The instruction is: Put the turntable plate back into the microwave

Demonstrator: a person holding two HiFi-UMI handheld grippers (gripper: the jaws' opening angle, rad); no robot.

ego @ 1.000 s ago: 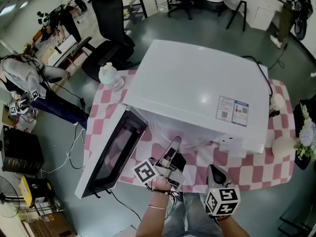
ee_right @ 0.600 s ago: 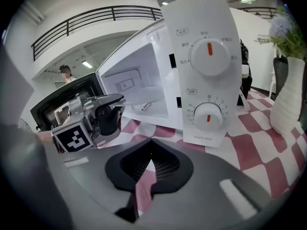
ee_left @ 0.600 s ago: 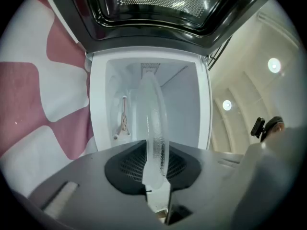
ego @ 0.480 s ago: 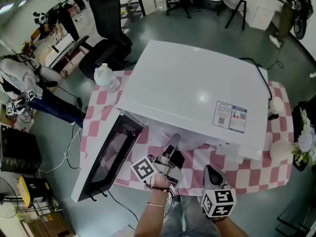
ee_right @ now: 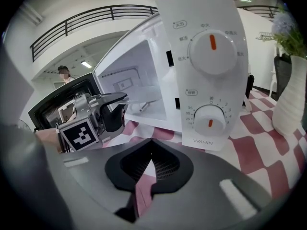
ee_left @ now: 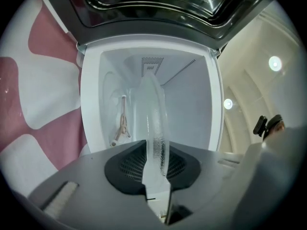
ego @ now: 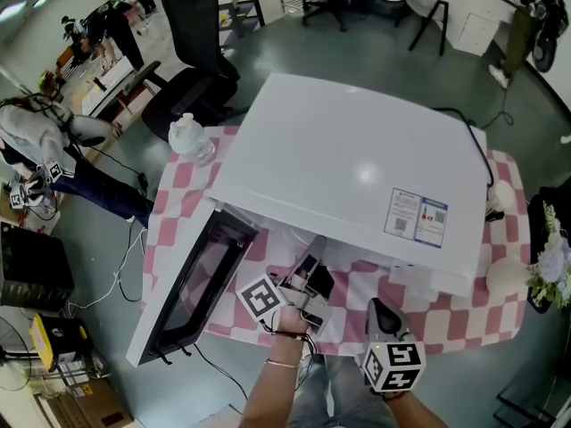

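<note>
**Head view.** Your left tool [ego: 314, 246] reaches level toward the open front of the microwave [ego: 357, 163]. The microwave stands on the surface [ego: 178, 208], which is covered w/ a pink-and-white checked cloth. The door [ego: 192, 279] is swung wide to your left. The marker cube [ego: 261, 301] sits to the left of your hand, i.e. you hold the tool rolled on its side. Your right tool [ego: 382, 315] hangs near the front edge of the surface, to the right of the left one and apart from the microwave. A water bottle [ego: 192, 136] stands at the rear left corner, just beside the microwave.

**Left gripper view.** The jaws are clenched on the rim of the turntable plate [ee_left: 152, 114]. The plate is clear glass, seen edge-on btwn the pads. It points straight at the cavity [ee_left: 189, 104], w/ its far edge at the mouth; how far in, you can't tell. A three-arm roller support [ee_left: 122, 123] lies on the cavity floor, apart from the plate.

**Right gripper view.** The right tool's jaws are pressed together w/ nothing btwn them. They are aimed down at the cloth in front of the control panel [ee_right: 206, 66]. The panel carries an upper dial [ee_right: 211, 51] and a lower dial [ee_right: 209, 121]. At left, the left tool carries the plate approx. level before the opening. A white vase [ee_right: 290, 104] stands at far right.
</note>
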